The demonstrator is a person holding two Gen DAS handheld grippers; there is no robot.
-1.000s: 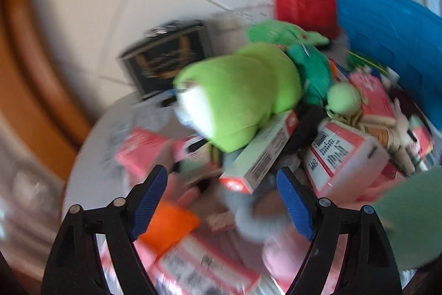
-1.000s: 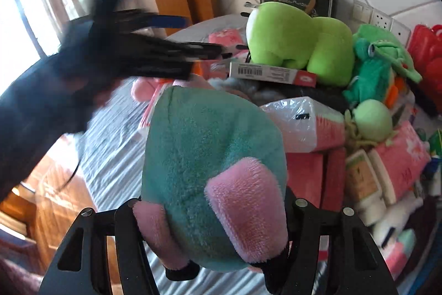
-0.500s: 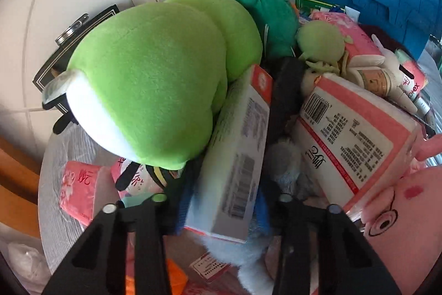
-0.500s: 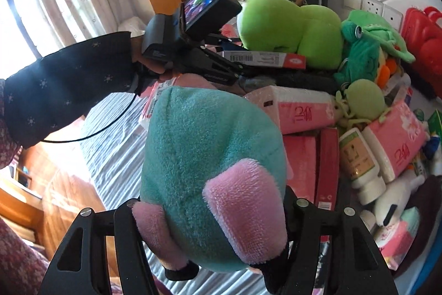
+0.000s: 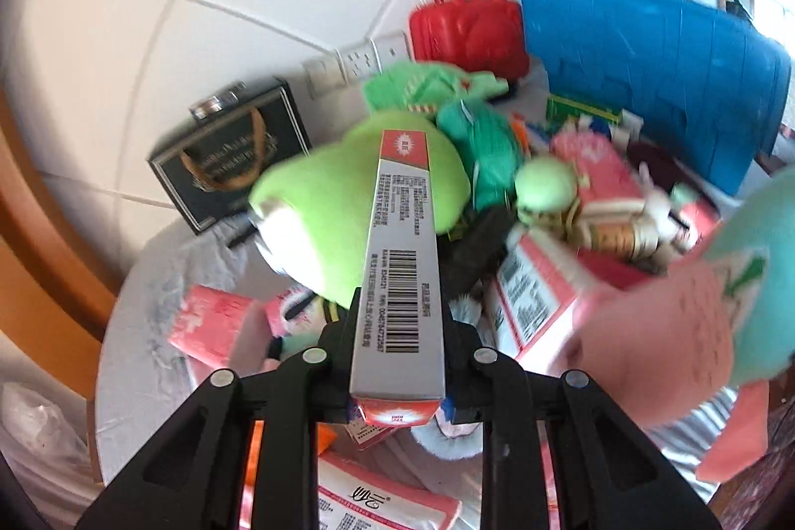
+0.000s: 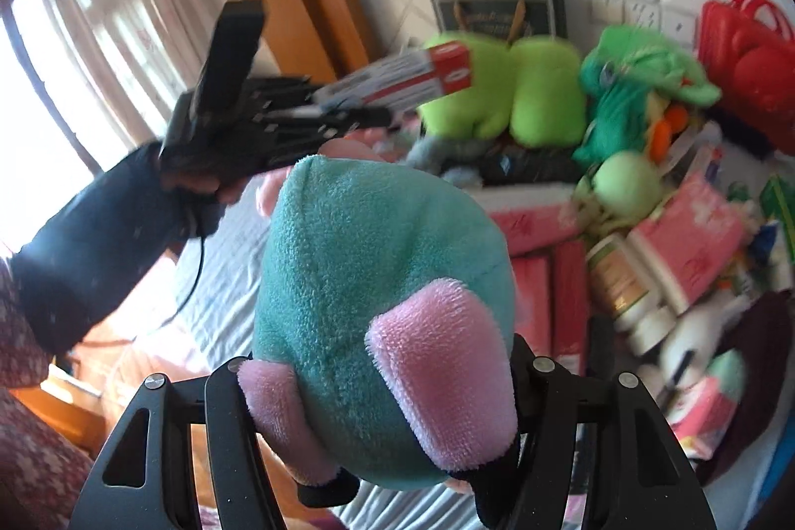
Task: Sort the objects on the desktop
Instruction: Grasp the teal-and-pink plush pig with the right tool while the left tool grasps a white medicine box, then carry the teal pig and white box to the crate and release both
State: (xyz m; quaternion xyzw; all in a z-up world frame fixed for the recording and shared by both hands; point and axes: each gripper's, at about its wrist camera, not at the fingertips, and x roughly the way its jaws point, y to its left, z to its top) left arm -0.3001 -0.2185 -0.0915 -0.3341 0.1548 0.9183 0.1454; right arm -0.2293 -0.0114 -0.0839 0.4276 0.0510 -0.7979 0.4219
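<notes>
My left gripper (image 5: 397,396) is shut on a long grey and red box (image 5: 401,276) with a barcode and holds it lifted above the pile. The same box (image 6: 397,83) and the left gripper (image 6: 278,122) show in the right wrist view, at the left above the table. My right gripper (image 6: 382,445) is shut on a teal and pink plush toy (image 6: 377,311), held over the table's near edge. That toy also shows at the right of the left wrist view (image 5: 695,306). A lime-green plush (image 5: 343,202) lies under the lifted box.
The round table (image 5: 149,281) holds a heap: pink tissue packs (image 6: 695,242), a green frog plush (image 6: 641,93), a bottle (image 6: 621,286), a black gift bag (image 5: 228,162), a red toy case (image 5: 472,28) and a blue bin (image 5: 646,73). A tiled wall stands behind.
My left gripper has closed on the grey and red box and lifted it off the pile, away from the lime-green plush. My right gripper still holds the teal plush.
</notes>
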